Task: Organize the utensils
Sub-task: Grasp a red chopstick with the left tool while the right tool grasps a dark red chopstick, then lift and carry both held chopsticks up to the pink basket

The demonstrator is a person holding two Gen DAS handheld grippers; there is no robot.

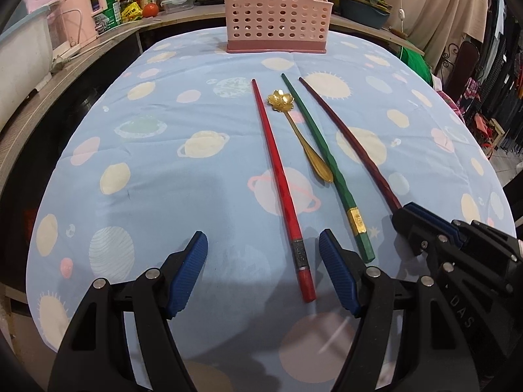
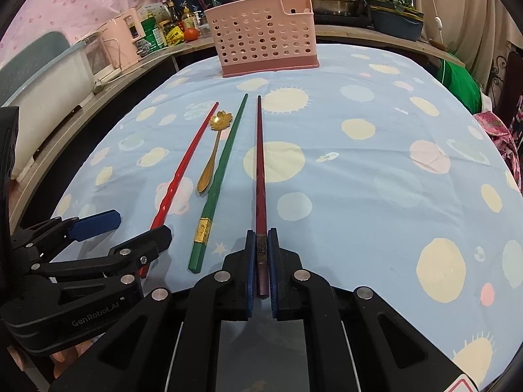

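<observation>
On the table with the blue planet-print cloth (image 1: 196,196) lie four utensils side by side, all pointing toward a pink holed basket (image 1: 274,16) at the far edge.

The right gripper (image 2: 261,238) is pressed together on the thick end of the dark red chopstick (image 2: 260,163); its blue pads sit against both sides of the stick near the metal band, and the rest of the stick runs straight ahead over the cloth toward the basket. No earlier view is available to compare.

The left gripper (image 1: 263,241) stands spread wide, holding nothing. The thick end of the bright red chopstick (image 1: 278,176) lies between its two blue pads, nearer the right-hand one, and touches neither. Just beyond that pad lies the green chopstick (image 1: 323,163) with its gold band. Between the bright red and green sticks rests a gold spoon (image 1: 294,124) with a flower-shaped bowl, its bowl toward the basket.

The basket stands upright, well apart from both grippers.
</observation>
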